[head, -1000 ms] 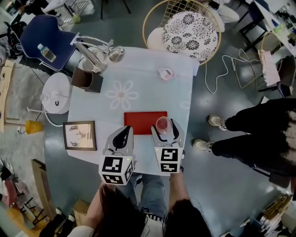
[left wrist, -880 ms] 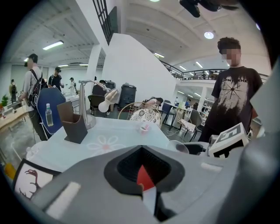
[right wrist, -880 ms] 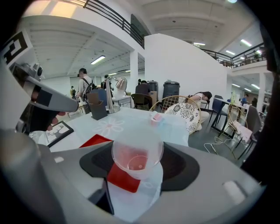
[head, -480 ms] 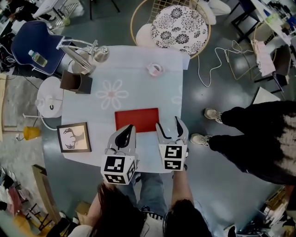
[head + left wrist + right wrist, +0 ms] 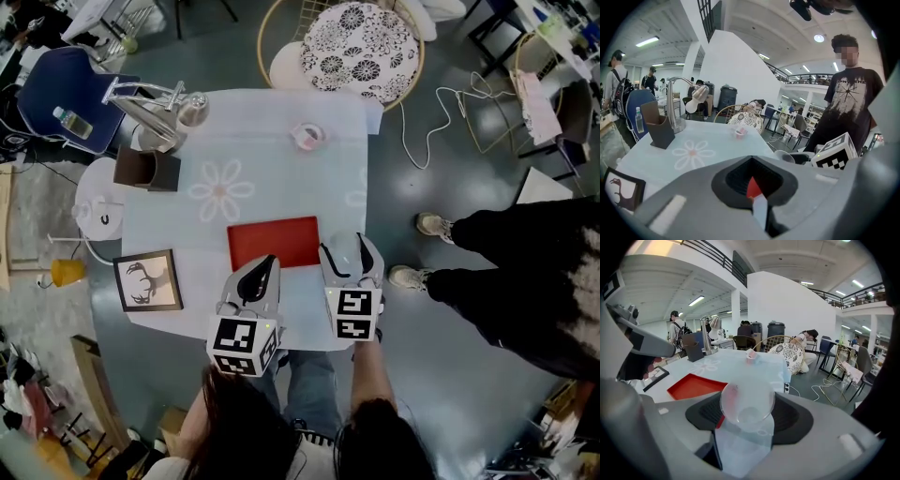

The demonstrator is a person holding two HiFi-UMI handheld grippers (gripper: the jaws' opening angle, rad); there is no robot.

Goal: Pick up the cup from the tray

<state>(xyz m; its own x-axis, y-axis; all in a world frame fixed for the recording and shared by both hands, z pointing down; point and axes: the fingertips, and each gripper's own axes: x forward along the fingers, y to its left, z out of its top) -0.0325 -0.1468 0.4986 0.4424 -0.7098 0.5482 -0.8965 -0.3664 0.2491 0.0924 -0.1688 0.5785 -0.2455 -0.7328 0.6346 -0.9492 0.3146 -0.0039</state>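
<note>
A clear plastic cup [image 5: 747,404] lies tilted between the jaws of my right gripper [image 5: 745,427], its mouth toward the camera; the gripper is shut on it. In the head view my right gripper [image 5: 349,249] hangs just right of the red tray [image 5: 274,241], which lies bare on the white table [image 5: 216,225]. My left gripper [image 5: 262,270] hovers over the tray's near edge with its jaws together and nothing in them. In the left gripper view the cup [image 5: 785,156] shows beside the right gripper's marker cube [image 5: 834,151].
A brown box [image 5: 145,169] and a desk lamp [image 5: 155,103] stand at the table's far left. A framed deer picture [image 5: 147,279] lies near left, a small pink-and-white pot [image 5: 307,136] at the far side. A wicker chair [image 5: 361,47] stands beyond; a person [image 5: 506,272] stands right.
My right gripper has carried the cup from over the tray's right end to the right, off the tray. The left gripper stayed by the tray's near edge.
</note>
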